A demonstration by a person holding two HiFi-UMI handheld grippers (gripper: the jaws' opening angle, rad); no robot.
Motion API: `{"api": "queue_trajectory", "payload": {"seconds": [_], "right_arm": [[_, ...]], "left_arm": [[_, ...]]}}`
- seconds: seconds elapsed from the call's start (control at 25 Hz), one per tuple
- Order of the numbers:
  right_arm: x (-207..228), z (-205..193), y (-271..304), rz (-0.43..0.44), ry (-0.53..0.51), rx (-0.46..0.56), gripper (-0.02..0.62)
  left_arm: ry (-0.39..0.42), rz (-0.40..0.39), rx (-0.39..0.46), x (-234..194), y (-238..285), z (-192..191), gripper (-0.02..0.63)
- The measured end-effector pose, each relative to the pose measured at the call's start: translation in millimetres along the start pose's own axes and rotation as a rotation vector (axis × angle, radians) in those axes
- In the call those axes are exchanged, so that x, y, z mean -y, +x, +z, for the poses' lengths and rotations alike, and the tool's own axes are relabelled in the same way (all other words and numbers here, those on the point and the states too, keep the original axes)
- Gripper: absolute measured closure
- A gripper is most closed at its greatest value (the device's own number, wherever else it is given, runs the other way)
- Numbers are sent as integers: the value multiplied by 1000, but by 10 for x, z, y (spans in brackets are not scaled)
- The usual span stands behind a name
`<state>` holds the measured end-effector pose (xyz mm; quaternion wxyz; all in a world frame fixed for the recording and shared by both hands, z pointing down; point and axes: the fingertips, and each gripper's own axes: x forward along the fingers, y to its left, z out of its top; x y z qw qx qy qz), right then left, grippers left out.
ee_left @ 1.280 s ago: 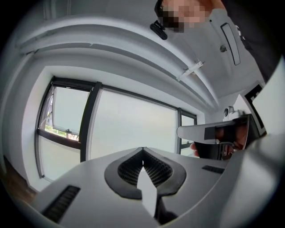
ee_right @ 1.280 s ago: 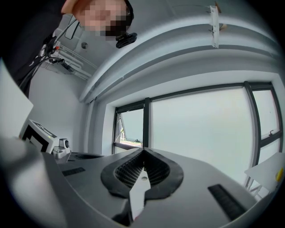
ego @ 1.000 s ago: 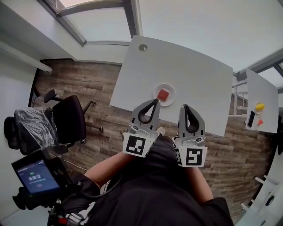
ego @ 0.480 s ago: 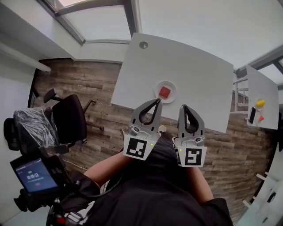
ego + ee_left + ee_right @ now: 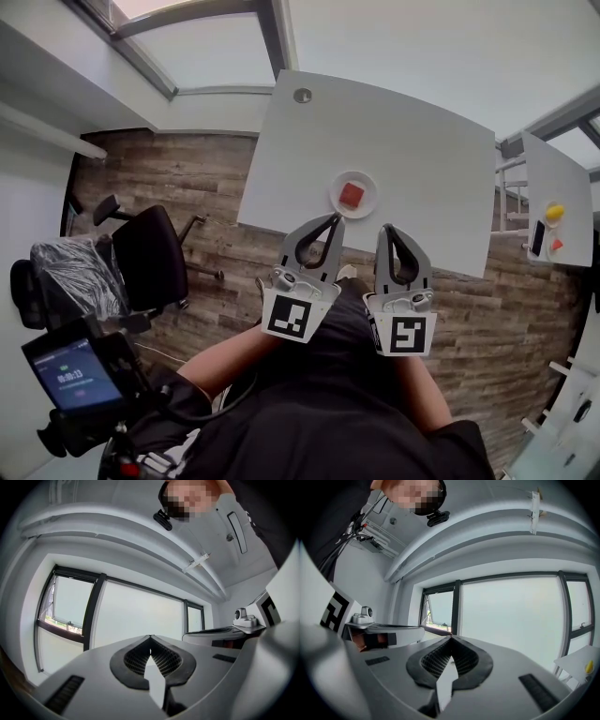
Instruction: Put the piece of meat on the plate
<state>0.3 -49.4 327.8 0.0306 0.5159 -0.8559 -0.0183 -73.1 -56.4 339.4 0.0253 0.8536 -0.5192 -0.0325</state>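
A red piece of meat [image 5: 352,195] lies on a small white round plate [image 5: 337,204] near the front edge of the grey table [image 5: 394,141] in the head view. My left gripper [image 5: 333,219] is held just short of the table edge, below the plate, jaws shut and empty. My right gripper [image 5: 386,228] hangs beside it to the right, also shut with nothing in it. In the left gripper view my left gripper [image 5: 150,637] has its tips together against the windows; in the right gripper view my right gripper [image 5: 450,638] shows the same.
A black office chair [image 5: 150,253] stands on the wood floor at the left. A second table [image 5: 562,187] at the right carries a yellow object [image 5: 554,213], a small red one and a dark phone. A handheld screen [image 5: 70,375] shows at bottom left.
The view has shifted slightly, so the table and plate sit a little further right and up. Both grippers keep their place, still shut.
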Motion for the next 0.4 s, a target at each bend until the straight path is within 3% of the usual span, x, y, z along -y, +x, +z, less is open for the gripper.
{"api": "queue_trajectory", "payload": {"seconds": [0.4], "right_arm": [[-151, -45, -12, 5, -4, -5, 591]], "left_arm": [[-14, -18, -22, -45, -105, -117, 601]]}}
